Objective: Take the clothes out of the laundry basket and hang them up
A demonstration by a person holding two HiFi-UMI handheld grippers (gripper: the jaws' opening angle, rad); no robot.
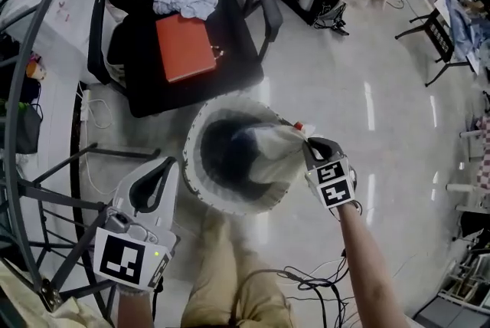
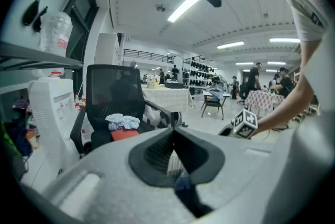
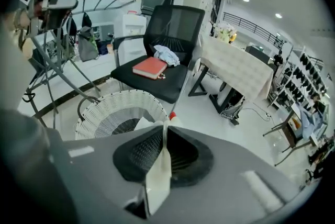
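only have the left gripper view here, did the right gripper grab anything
Observer: Yes. The right gripper has its jaws shut on a pale cloth.
Operator: is it clear of the basket
Observer: No. In the head view the pale cloth runs from the jaws back inside the rim of the basket.
Operator: anything else in there
Observer: What looks like a dark cloth lies at the bottom.
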